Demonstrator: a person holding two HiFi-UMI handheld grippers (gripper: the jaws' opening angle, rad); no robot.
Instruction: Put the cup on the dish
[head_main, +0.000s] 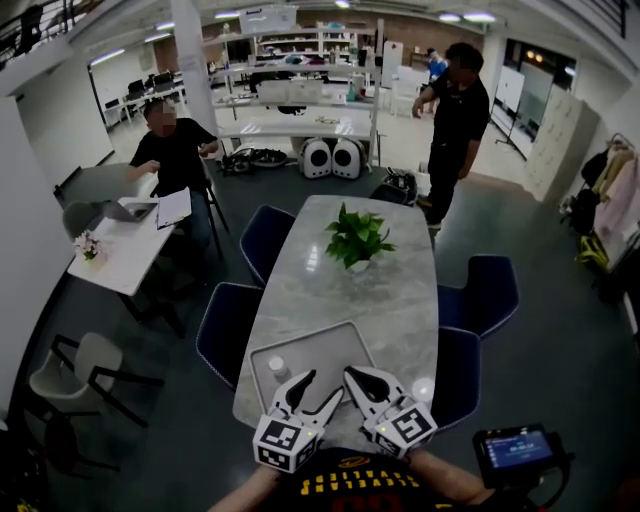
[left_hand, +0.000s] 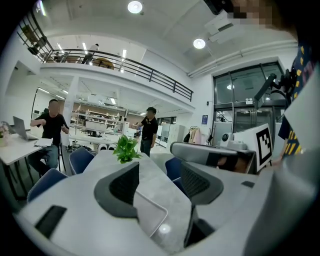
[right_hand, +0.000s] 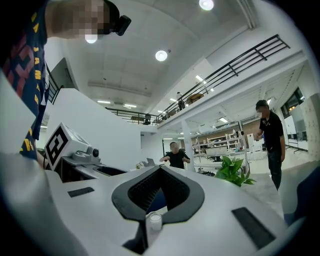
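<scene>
Left gripper (head_main: 325, 384) gaped wide, right gripper (head_main: 353, 374) sat pinched empty; best straddle the cup (head_main: 277, 367) squarely before closing.

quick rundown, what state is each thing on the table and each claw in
dish: flat on the table, near end
cup: upright, untouched, inside the dish's outline
left claw: open, empty
right claw: shut, empty
potted plant: upright, mid-table
</scene>
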